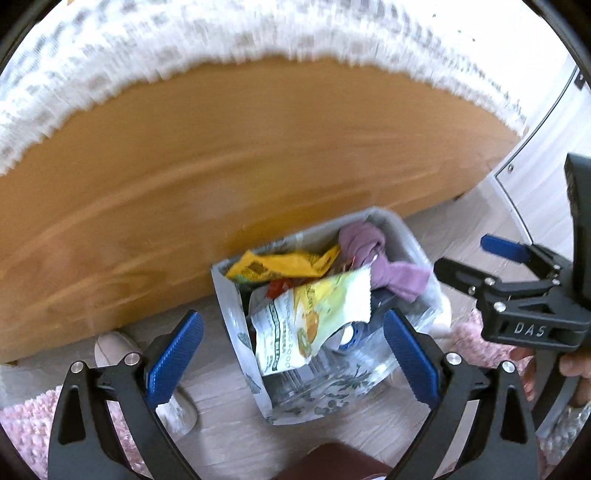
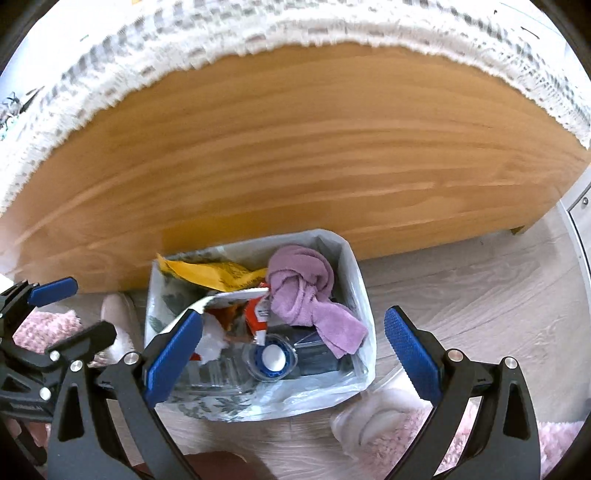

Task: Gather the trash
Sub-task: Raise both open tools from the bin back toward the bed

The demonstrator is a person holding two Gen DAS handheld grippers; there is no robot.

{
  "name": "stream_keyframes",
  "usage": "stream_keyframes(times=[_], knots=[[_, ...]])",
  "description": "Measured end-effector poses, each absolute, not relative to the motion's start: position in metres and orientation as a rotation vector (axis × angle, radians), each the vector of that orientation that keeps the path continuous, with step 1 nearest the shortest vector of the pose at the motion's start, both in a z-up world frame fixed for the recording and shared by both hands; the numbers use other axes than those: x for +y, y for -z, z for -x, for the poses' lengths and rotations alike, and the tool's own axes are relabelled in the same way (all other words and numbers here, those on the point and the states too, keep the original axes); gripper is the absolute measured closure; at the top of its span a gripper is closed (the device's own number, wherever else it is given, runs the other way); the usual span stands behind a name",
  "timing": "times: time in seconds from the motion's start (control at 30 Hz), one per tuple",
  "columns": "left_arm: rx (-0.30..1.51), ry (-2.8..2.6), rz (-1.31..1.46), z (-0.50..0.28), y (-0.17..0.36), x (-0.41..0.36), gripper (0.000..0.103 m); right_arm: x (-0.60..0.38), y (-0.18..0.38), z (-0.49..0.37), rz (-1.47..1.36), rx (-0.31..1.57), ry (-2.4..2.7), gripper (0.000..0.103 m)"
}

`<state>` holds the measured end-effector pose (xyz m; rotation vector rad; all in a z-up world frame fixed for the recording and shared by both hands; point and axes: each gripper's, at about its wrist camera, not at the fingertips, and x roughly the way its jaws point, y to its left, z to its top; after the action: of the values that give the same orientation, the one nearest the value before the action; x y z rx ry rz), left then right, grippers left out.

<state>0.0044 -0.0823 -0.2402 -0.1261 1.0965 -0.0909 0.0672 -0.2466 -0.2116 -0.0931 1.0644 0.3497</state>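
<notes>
Because the trash bin [image 2: 258, 325] stands on the floor [image 2: 461, 295] right against the wooden bed frame [image 2: 295, 147], it is kept out of the walking path yet open from above, which suits dropping things in. Its plastic liner [image 2: 365, 332] is folded over the rim, likely so the whole load can be lifted out at once. Inside lie a yellow wrapper [image 2: 207, 273], a green-and-white snack packet [image 1: 314, 314] propped highest, a purple cloth [image 2: 306, 291], a red-and-white wrapper [image 2: 256, 317] and a clear bottle with a blue cap [image 2: 271, 358]. The left tool [image 1: 291, 354] hovers over the bin with its jaws spread wide and nothing between them; the right tool [image 2: 293, 354] does the same, equally wide and empty. I judge both are poised above the opening for a release or a reach into it. Slippers [image 1: 110, 347] and a pink rug [image 2: 554, 443] lie just beside the bin, and a white fringed bedspread [image 2: 258, 33] hangs over the frame.
</notes>
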Motion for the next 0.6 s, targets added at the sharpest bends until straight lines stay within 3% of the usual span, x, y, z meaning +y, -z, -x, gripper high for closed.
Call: stream_keyframes(times=[0.6], knots=[[0.838,0.14,0.117,0.032,0.158,-0.076,0.008,-0.26,0.135,-0.03,0.038,0.862,-0.417,0.008]])
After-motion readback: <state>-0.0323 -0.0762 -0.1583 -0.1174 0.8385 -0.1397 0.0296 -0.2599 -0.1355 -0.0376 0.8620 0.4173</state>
